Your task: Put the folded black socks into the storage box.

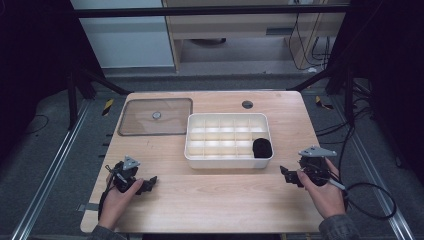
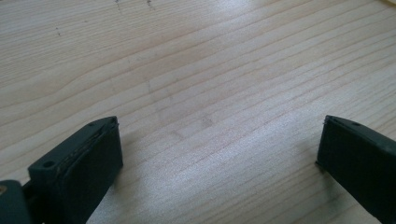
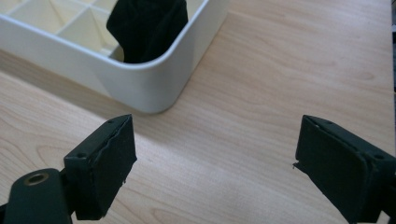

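Spreading across the middle of the wooden surface (image 1: 210, 195), the white divided tray (image 1: 228, 159) is holding a black bundle of cloth (image 1: 262, 148) in its near right corner compartment, with a clear lid (image 1: 155, 116) lying flat just beside the tray's far left. The right gripper (image 1: 286, 174) is sitting nearer the bundle, which is lying ahead of and to the left of its jaws, and those jaws are standing wide open and holding nothing. The left gripper (image 1: 149, 184) is resting well apart from the tray, its jaws likewise gaping wide and empty over bare wood.
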Tool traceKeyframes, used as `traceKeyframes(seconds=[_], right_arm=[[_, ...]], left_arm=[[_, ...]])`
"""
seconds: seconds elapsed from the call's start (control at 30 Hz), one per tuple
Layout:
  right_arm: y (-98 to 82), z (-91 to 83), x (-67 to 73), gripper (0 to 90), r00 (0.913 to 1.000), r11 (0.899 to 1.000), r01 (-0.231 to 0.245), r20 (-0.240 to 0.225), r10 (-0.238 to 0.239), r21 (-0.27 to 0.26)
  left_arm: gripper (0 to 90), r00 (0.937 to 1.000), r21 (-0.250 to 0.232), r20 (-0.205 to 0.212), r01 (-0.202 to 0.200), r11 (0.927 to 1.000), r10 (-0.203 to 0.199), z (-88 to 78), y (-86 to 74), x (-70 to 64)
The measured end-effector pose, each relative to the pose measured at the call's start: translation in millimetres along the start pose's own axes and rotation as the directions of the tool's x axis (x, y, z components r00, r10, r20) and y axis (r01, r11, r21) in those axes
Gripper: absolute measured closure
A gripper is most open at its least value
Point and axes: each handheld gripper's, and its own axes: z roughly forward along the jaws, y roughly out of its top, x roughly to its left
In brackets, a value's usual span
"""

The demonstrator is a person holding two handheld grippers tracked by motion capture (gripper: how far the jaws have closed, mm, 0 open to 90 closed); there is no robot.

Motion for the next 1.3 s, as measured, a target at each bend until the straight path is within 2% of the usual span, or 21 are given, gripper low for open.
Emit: traceKeyframes(seconds=[0.33, 0.53, 0.73, 0.87, 1.17, 1.3], right_arm=[[-26.9, 19.6, 6.5, 12.8, 0.9994, 0.998, -0.019, -0.027, 0.021, 0.055], [-36.0, 28.3, 8.8, 12.9, 0.9995, 0.997, -0.006, -0.032, 0.008, 0.075], [-39.7, 35.5, 7.7, 12.8, 0.9993, 0.998, -0.024, -0.026, 0.026, 0.066], [-42.4, 42.5, 5.7, 12.5, 0.9989, 0.998, -0.047, -0.008, 0.047, 0.048], [-44.6, 52.1, 7.6, 11.2, 0.9977, 0.998, -0.061, 0.032, 0.060, 0.034], [-45.6, 55.3, 8.1, 11.0, 0.9965, 0.997, -0.078, 0.034, 0.077, 0.026]], left_arm=[[0.0, 1.0000, -0.001, 0.000, 0.001, 1.0000, -0.001, 0.0, -0.1, -0.1], [0.0, 1.0000, -0.001, 0.000, 0.001, 1.0000, -0.001, 0.0, -0.1, -0.1], [0.0, 1.0000, -0.002, 0.000, 0.002, 1.0000, -0.002, 0.0, -0.2, -0.1], [0.0, 1.0000, -0.001, 0.000, 0.001, 1.0000, -0.001, 0.0, -0.1, -0.1], [0.0, 1.0000, -0.002, 0.001, 0.000, 1.0000, 0.000, 0.1, -0.2, 0.1], [0.0, 1.0000, -0.004, 0.002, -0.001, 1.0000, 0.001, 0.3, -0.1, 0.3]])
